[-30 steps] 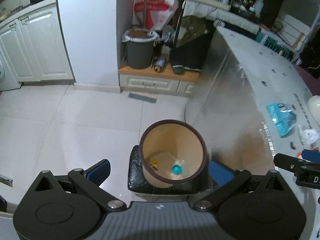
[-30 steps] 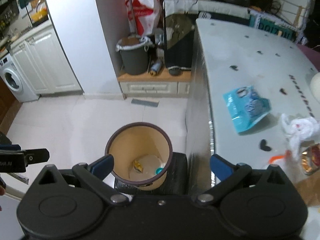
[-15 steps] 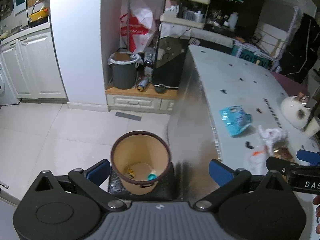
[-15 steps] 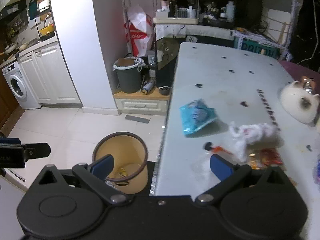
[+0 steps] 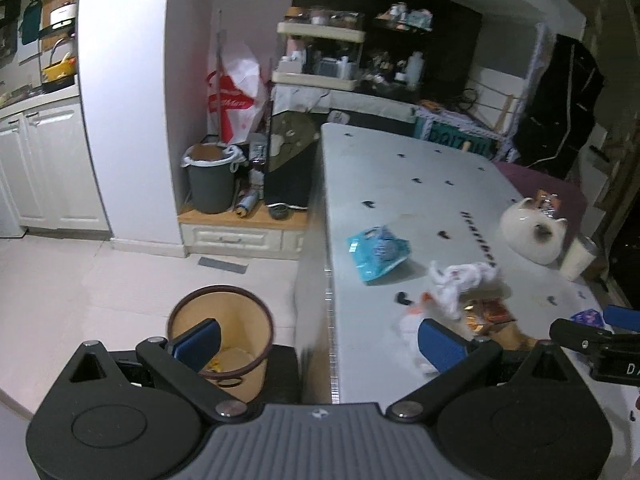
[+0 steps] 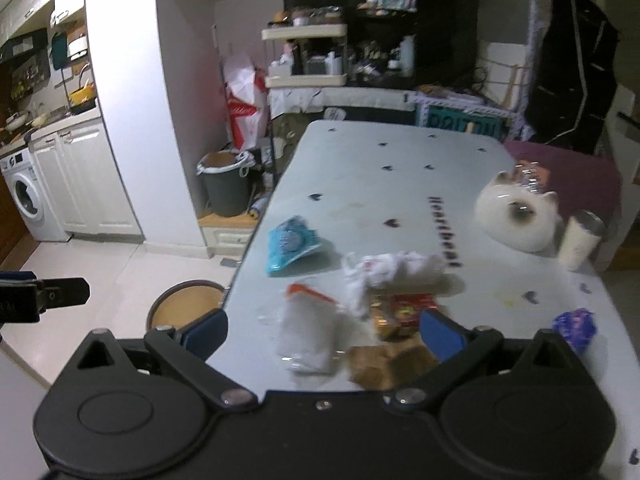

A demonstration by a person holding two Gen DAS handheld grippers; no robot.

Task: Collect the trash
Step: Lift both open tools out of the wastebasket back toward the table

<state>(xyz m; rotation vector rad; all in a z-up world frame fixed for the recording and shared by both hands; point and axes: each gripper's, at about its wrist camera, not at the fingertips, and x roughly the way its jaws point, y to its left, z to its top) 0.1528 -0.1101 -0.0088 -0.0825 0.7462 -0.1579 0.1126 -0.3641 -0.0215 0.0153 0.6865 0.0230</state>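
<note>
Both tongs gape empty: the right gripper (image 6: 324, 330) above a blurred clear bag (image 6: 308, 336), brown scraps and red wrappers (image 6: 412, 306) at the near edge of the white table (image 6: 380, 184), the left gripper (image 5: 318, 340) astride that edge. Only its view looks into the tan bin (image 5: 222, 344) on the floor beside the table. Farther on the tabletop lie crumpled white plastic (image 6: 390, 270) and a blue packet (image 6: 291, 243). Beyond stands a grey pail (image 5: 211, 184).

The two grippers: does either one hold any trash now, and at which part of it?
Nothing is held. The left gripper and the right gripper are both open, with nothing between their fingers. The trash still lies on the table.
</note>
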